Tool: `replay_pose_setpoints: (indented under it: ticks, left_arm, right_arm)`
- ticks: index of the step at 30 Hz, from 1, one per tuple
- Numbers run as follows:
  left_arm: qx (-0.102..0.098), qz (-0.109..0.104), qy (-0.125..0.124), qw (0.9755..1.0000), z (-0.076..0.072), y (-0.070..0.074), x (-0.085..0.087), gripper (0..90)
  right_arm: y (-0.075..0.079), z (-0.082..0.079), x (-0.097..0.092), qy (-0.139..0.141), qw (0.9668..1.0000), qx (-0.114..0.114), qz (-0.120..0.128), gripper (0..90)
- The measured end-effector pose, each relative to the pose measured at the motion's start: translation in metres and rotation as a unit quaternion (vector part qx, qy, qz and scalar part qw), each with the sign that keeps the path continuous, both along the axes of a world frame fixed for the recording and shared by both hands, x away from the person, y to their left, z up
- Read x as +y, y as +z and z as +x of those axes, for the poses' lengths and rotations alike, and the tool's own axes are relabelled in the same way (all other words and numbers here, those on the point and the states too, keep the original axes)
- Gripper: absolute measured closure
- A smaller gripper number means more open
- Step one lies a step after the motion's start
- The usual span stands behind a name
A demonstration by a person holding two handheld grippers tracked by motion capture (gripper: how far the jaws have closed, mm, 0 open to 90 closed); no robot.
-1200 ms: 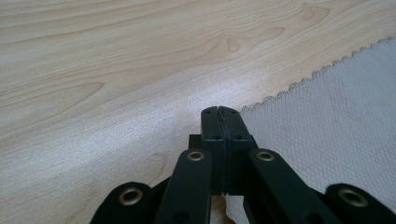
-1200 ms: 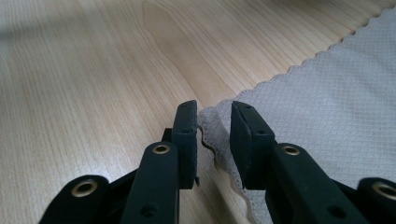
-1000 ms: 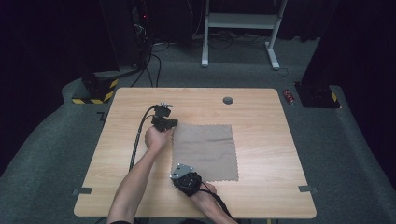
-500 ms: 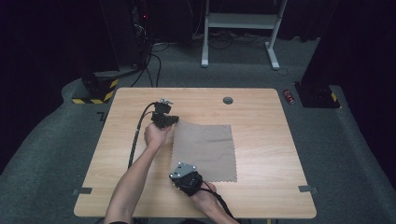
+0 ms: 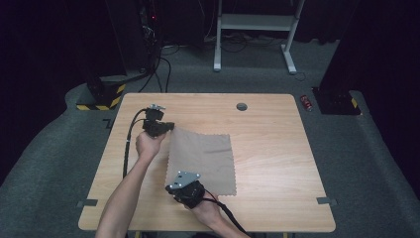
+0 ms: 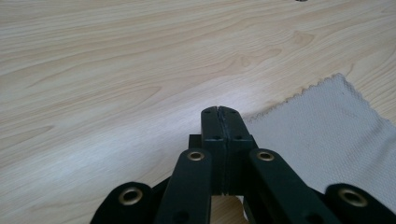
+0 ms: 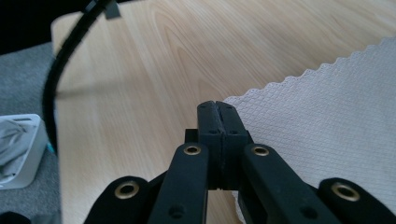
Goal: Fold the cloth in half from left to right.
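Both grippers, left gripper (image 5: pixel 167 126) and right gripper (image 5: pixel 174 184), clamped on corners of grey pinked-edge woven cloth (image 5: pixel 203 156); lift evenly, keeping edge taut over tabletop (image 5: pixel 277 148).

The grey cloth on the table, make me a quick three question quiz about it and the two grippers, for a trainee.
1. True or false: the grey cloth lies crumpled in a ball.
2. Which corner of the cloth does the left gripper pinch, in the high view: A) far left, B) far right, C) near right?
3. Fill in: the right gripper has its jaws ____ on the cloth's near left corner.

Key
1. False: it is spread out on the wooden table, with its left edge lifted at the two pinched corners.
2. A.
3. Shut.
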State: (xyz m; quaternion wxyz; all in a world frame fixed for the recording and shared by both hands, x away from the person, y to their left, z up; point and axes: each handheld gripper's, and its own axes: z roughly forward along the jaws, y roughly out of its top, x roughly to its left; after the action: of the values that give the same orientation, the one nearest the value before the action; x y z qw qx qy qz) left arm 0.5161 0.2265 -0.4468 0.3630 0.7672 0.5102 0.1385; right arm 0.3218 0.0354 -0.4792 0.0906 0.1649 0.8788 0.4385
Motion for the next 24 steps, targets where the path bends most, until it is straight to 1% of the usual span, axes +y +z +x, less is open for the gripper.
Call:
replay_pose_setpoints:
  ticks: [2, 4, 5, 9, 14, 17, 20, 22, 24]
  left_arm:
    - [0.002, -0.001, 0.005, 1.0000, -0.001, 0.001, 0.006, 89.8]
    - [0.003, -0.002, 0.005, 1.0000, -0.001, 0.000, 0.007, 89.8]
    - [0.002, 0.002, 0.003, 1.0000, -0.001, 0.000, 0.006, 89.8]
    - [0.001, -0.001, -0.005, 1.0000, 0.002, -0.005, -0.005, 89.8]
    - [0.001, -0.002, -0.020, 0.9998, 0.005, -0.012, -0.026, 89.6]
    - [0.002, -0.005, -0.023, 0.9997, 0.007, -0.017, -0.036, 89.6]
    - [0.005, -0.010, -0.027, 0.9996, 0.009, -0.021, -0.044, 89.6]
    - [0.010, -0.010, -0.028, 0.9995, 0.011, -0.022, -0.047, 89.6]
    - [0.010, -0.006, -0.032, 0.9994, 0.012, -0.022, -0.052, 89.6]
  right_arm:
    - [0.003, -0.001, 0.001, 0.002, 1.0000, -0.002, 0.005, 90.0]
    - [0.004, -0.002, -0.001, 0.001, 0.9999, -0.004, 0.009, 90.0]
    - [0.004, -0.001, -0.003, 0.000, 1.0000, -0.003, 0.009, 90.0]
    - [0.000, -0.001, -0.012, -0.010, 0.9999, -0.002, 0.006, 90.0]
    - [-0.006, -0.004, -0.027, -0.032, 0.9994, 0.006, 0.010, 89.9]
    - [-0.009, -0.004, -0.038, -0.041, 0.9991, 0.010, 0.010, 90.0]
    - [-0.013, -0.004, -0.047, -0.052, 0.9985, 0.013, 0.009, 90.0]
    - [-0.015, -0.004, -0.054, -0.059, 0.9981, 0.015, 0.011, 90.0]
    - [-0.016, -0.004, -0.060, -0.066, 0.9976, 0.017, 0.013, 89.9]
